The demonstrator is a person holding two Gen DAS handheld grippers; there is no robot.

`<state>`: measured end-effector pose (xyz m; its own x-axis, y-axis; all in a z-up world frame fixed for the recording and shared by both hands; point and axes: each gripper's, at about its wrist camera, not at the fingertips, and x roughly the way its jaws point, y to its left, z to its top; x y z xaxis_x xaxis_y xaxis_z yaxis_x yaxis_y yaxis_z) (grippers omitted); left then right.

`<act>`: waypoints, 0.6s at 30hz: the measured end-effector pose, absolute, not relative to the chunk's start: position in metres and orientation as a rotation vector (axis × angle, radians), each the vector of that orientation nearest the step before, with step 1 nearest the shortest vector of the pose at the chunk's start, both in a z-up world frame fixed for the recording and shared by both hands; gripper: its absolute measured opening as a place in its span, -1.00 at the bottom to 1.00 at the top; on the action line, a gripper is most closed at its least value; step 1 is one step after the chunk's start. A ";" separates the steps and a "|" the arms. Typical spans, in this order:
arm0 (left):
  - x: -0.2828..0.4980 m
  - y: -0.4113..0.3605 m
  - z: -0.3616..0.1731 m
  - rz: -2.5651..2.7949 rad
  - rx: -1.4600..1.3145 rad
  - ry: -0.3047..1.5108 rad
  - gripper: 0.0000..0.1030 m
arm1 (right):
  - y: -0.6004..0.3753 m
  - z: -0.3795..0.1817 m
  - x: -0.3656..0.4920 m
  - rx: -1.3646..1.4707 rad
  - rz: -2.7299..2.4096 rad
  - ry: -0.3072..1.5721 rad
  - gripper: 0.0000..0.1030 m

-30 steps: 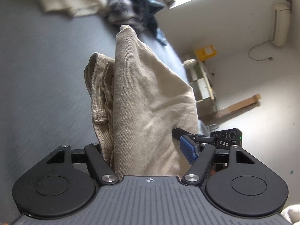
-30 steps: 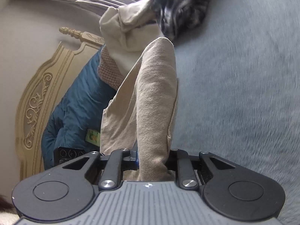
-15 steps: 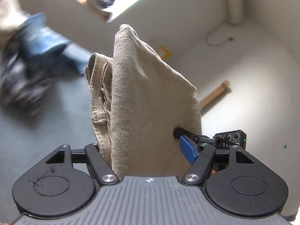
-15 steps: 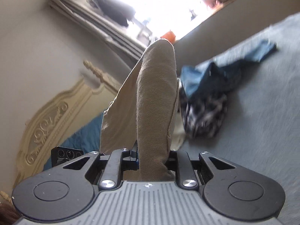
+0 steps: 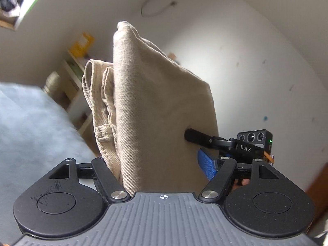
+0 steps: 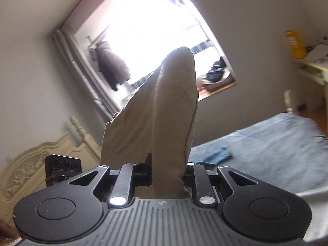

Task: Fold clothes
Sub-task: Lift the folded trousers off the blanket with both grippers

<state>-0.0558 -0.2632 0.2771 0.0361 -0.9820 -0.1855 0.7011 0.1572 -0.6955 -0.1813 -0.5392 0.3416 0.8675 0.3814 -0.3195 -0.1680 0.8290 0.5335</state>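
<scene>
the left gripper (image 5: pixel 162 160) is clamped on a thick bundle of beige cloth, the beige garment (image 5: pixel 155 102), which stands up straight ahead of it between the fingers and fills the middle of its view. several layers show there, with a stitched hem or waistband edge and what looks like a belt loop on the side toward its left finger. the right gripper (image 6: pixel 167 170) is likewise closed on the same beige garment (image 6: pixel 164 119), a rounded fold rising ahead of it against the bright window (image 6: pixel 147 30).

the two tools sit close together: the right one's finger and camera block show just off the left gripper's right side, pressing into the cloth. both point up and away from the blue-grey bed (image 6: pixel 266 143), which lies below and to the side of each view, so the garment is held in the air, clear of the bed. a blue cloth (image 6: pixel 217 154) lies on the bed ahead of the right gripper.

judging by this, the step in hand is carrying or lifting an already doubled garment. the next move probably calls for bringing it down flat on the bed, keeping both grips firm so the layers do not slide apart, and letting go only once the cloth is supported.
</scene>
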 end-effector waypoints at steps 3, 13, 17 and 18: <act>-0.063 -0.323 0.244 -1.390 -0.485 0.838 0.40 | -0.577 0.323 -0.198 0.536 0.203 0.490 -0.60; -0.042 -0.476 0.034 -1.285 -0.582 1.295 0.39 | -0.723 0.160 -0.195 0.743 -0.029 0.767 -0.60; -0.015 -0.521 -0.019 -1.220 -0.564 1.369 0.39 | -0.767 0.088 -0.155 0.781 -0.047 0.893 -0.60; -0.006 -0.530 -0.029 -1.211 -0.565 1.382 0.39 | -0.776 0.074 -0.145 0.782 -0.045 0.909 -0.60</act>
